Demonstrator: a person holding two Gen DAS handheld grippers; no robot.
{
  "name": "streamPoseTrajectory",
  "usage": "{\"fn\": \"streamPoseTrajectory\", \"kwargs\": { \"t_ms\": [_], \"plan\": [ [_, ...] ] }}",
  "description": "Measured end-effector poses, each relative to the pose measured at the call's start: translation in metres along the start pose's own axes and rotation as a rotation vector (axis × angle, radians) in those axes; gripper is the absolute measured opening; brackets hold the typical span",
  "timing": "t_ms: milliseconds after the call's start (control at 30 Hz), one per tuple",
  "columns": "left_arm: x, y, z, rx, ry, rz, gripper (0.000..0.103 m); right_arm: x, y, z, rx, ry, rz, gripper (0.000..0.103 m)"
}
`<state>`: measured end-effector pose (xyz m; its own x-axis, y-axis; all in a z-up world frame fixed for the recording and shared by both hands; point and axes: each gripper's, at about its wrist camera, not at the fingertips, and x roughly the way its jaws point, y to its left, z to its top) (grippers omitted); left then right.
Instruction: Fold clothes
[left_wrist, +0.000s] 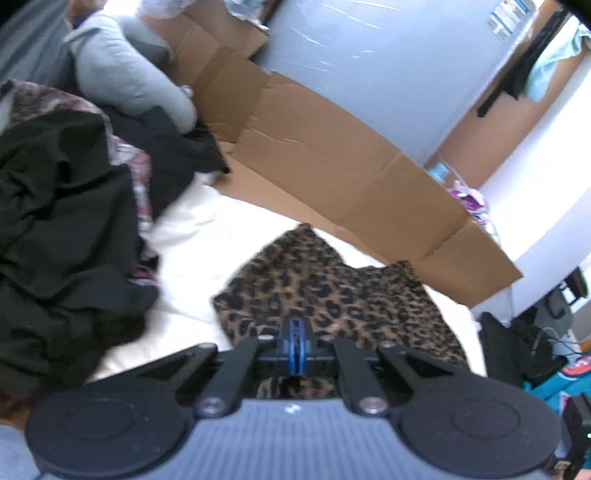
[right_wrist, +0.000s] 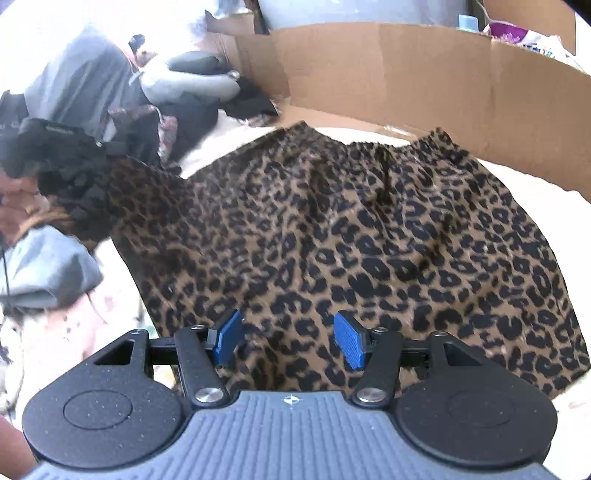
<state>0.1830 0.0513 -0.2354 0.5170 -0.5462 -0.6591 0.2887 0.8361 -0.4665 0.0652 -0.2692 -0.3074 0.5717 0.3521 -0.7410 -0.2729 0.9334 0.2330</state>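
Note:
A leopard-print garment (right_wrist: 369, 240) lies spread on the white bedsheet (left_wrist: 192, 258), its gathered waistband toward the cardboard. My left gripper (left_wrist: 295, 341) has its blue pads pressed together on the garment's near edge (left_wrist: 332, 295). In the right wrist view that same corner (right_wrist: 147, 184) is drawn up toward the left gripper's black body (right_wrist: 74, 166). My right gripper (right_wrist: 290, 338) hovers low over the garment's near hem. Its blue pads (right_wrist: 351, 339) stand wide apart with only fabric showing beneath.
A long flattened cardboard sheet (left_wrist: 332, 155) borders the far side of the bed. A pile of black and patterned clothes (left_wrist: 62, 240) lies to the left, with a grey pillow (left_wrist: 122, 70) behind it. A person's grey sleeve (right_wrist: 48, 266) is at the left edge.

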Motion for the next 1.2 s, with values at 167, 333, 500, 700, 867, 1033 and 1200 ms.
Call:
{"fn": "streamPoseTrajectory", "kwargs": {
  "t_ms": [167,333,500,700,867,1033,1200],
  "plan": [
    [0.012,-0.020,-0.002,-0.003,0.013,-0.057,0.003,-0.002,0.005,0.013,-0.012,-0.026,0.016,0.063],
    [0.022,-0.039,-0.004,-0.002,0.042,-0.087,0.003,0.000,0.009,0.021,0.007,-0.041,0.048,0.063],
    [0.031,-0.067,-0.007,0.019,0.073,-0.098,0.003,0.005,0.024,0.027,-0.022,-0.047,0.086,0.063],
    [0.042,-0.091,-0.011,0.016,0.089,-0.142,0.003,0.012,0.041,0.042,-0.012,-0.075,0.139,0.063],
    [0.051,-0.105,-0.015,-0.001,0.116,-0.194,0.003,0.019,0.048,0.053,0.033,-0.100,0.156,0.063],
    [0.057,-0.112,-0.020,-0.031,0.140,-0.233,0.003,0.024,0.046,0.060,0.099,-0.125,0.156,0.063],
    [0.064,-0.120,-0.026,-0.047,0.171,-0.272,0.003,0.028,0.045,0.061,0.118,-0.139,0.155,0.063]
  ]
}}
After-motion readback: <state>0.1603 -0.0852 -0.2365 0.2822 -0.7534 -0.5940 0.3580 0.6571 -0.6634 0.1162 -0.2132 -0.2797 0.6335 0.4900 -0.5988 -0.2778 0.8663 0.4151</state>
